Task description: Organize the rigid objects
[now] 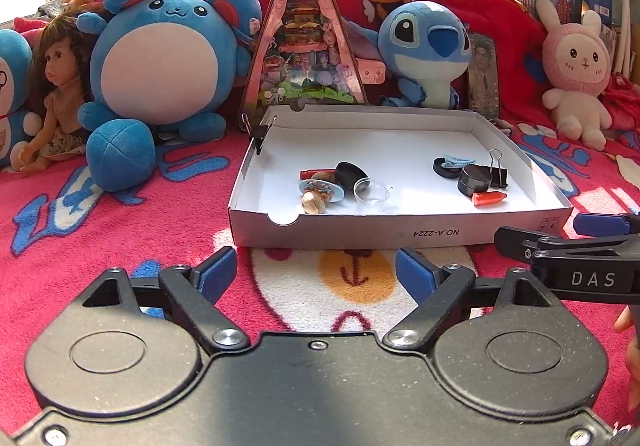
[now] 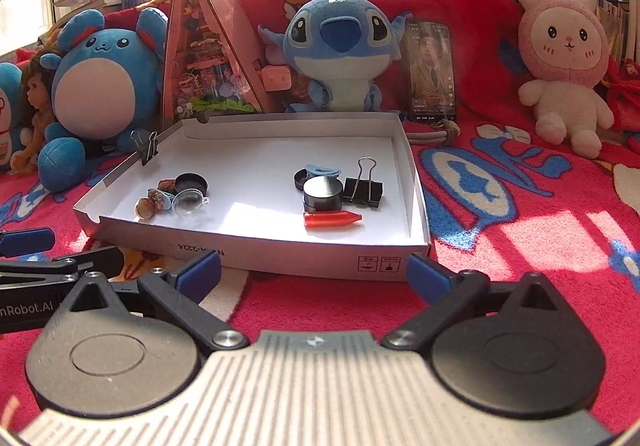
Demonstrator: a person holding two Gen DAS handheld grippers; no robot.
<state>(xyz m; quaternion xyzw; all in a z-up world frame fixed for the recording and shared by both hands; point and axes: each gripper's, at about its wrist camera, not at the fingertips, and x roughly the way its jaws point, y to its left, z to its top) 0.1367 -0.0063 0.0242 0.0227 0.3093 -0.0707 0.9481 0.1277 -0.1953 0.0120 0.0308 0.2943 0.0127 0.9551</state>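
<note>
So both hand-held grippers are parked just short of the white cardboard tray point(image 1: 400, 234), which sits on a red cartoon blanket point(image 1: 120, 214) rather than any desk. The left hand-held gripper point(image 1: 316, 270) has its blue pads spread wide with nothing between them, and the right hand-held gripper point(image 2: 314, 274) is the same, wide open and empty. Both angle down toward the tray's near wall, so my guess is they're lining up for a reach in.

The small stuff is already split into two clusters inside. In the left wrist view, at about 9 o'clock in the tray, there's a clear dome point(image 1: 372, 194), a black lid point(image 1: 347, 175) and some shell-like bits point(image 1: 314, 201), though that pile's too jumbled to name for sure. Over at 3 o'clock sit a black round tin point(image 2: 323, 193), a black binder clip point(image 2: 363, 190), a blue hair clip point(image 2: 322, 171) and an orange bullet-shaped cap point(image 2: 332, 220), nearly touching each other. Another binder clip point(image 2: 149, 150) is pinched on the tray's left wall, probably holding that corner together.

Plush toys line the back, out of the way.
</note>
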